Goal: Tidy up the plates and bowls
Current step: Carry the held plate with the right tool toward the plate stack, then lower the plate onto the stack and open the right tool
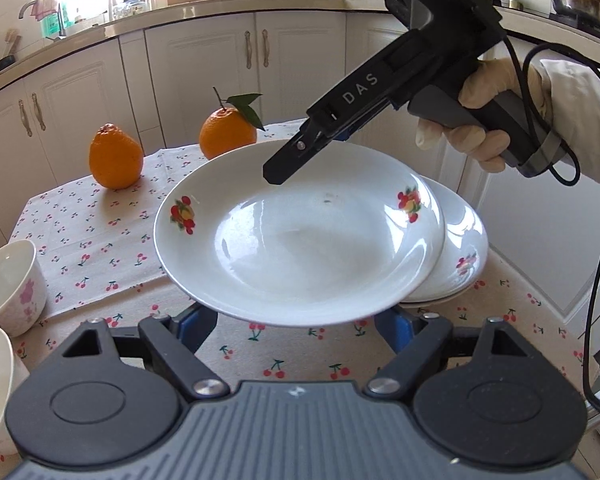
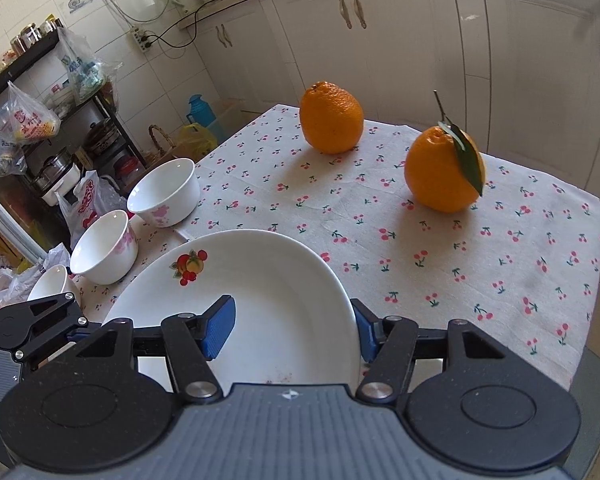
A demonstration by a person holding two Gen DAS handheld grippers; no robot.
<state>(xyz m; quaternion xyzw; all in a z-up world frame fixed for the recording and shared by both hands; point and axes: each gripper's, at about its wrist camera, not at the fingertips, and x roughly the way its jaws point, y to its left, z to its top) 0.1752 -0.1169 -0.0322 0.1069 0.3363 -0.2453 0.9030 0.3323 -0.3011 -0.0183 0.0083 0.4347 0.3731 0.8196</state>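
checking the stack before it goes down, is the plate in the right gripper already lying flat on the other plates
No, in the left wrist view the lifted plate hangs tilted from the right gripper, clear above the plates on the tablecloth.

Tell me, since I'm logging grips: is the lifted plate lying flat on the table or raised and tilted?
Raised and tilted. The plate hangs above the tablecloth, the right gripper's jaws clamping its far rim, over another plate.
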